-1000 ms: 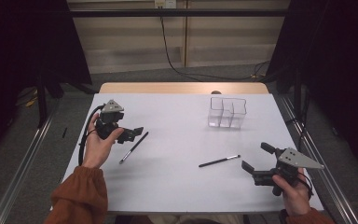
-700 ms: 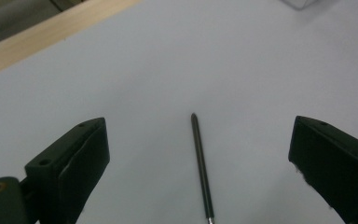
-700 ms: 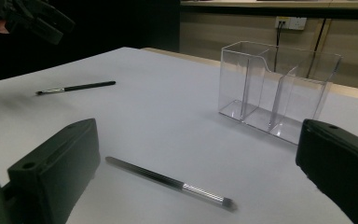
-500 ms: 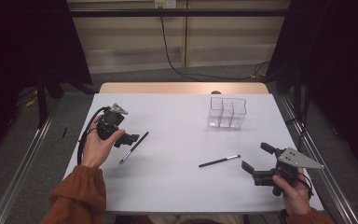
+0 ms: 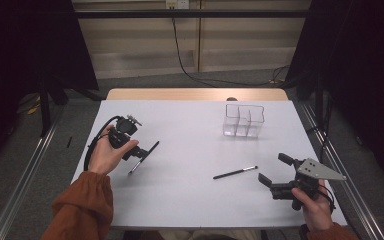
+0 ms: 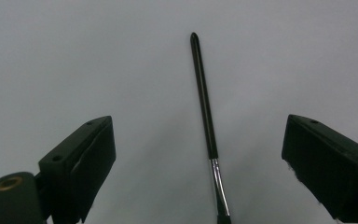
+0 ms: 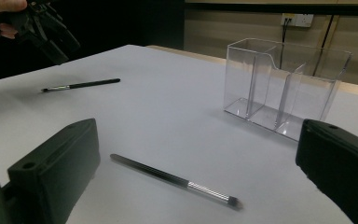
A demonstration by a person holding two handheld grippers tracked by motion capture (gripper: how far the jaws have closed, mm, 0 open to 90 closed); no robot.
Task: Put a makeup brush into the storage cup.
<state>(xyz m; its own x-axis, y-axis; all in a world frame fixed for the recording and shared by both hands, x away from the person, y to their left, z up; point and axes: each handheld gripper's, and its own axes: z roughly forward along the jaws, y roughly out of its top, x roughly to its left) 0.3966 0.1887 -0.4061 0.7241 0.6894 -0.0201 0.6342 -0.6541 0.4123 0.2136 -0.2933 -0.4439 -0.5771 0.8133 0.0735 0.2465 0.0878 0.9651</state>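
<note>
Clear three-compartment organizer [image 5: 244, 120] standing on the white table [image 5: 190, 150], second brush [image 5: 235, 172] near it.

The table [image 5: 190, 200] was pale grey-white; both brushes [image 6: 204, 102] [image 5: 235, 172] were black with silver ferrules; the organiser [image 5: 244, 120] was clear; both grippers [image 5: 135, 150] [image 5: 275, 172] were black; the sleeves [image 5: 82, 210] were rust-orange.

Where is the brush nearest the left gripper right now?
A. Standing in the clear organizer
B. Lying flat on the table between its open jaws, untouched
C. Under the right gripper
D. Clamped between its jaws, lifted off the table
B: in the left gripper view the brush lies flat on the table, with the left gripper jaws standing wide on either side and a clear gap to each.
</note>
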